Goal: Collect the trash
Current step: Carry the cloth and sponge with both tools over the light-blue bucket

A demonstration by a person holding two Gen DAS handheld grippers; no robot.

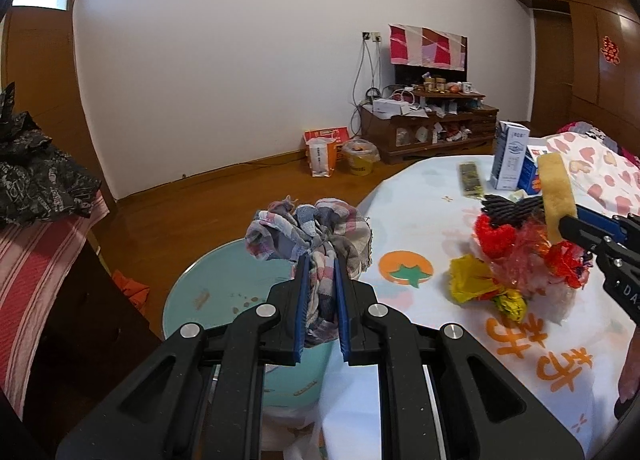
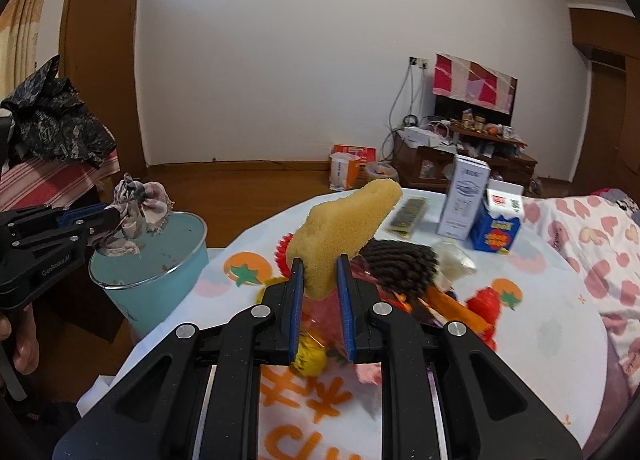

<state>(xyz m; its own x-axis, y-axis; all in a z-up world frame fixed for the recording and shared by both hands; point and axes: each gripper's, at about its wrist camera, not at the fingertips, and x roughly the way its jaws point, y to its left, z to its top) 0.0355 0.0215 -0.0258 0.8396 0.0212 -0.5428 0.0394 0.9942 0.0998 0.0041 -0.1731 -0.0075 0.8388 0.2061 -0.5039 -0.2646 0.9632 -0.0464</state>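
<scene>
My left gripper point(image 1: 321, 260) is shut on a crumpled plaid rag point(image 1: 310, 232) and holds it over the mouth of a light blue bin point(image 1: 224, 284) beside the table. The right wrist view shows the same rag point(image 2: 138, 215) above the bin point(image 2: 156, 268), with the left gripper point(image 2: 110, 219) coming in from the left. My right gripper point(image 2: 320, 264) is shut on a yellow sponge point(image 2: 344, 219) above a heap of wrappers point(image 2: 432, 292) on the table. From the left wrist view the sponge point(image 1: 556, 195) sticks up over the red and yellow wrappers point(image 1: 516, 260).
The round table has a white cloth with orange prints point(image 1: 420, 260). At its far side stand a white carton point(image 2: 464, 195) and a blue box point(image 2: 496, 227). A dark brush point(image 2: 400, 264) lies in the heap. A black bag point(image 1: 36, 175) sits on striped furniture left of the bin.
</scene>
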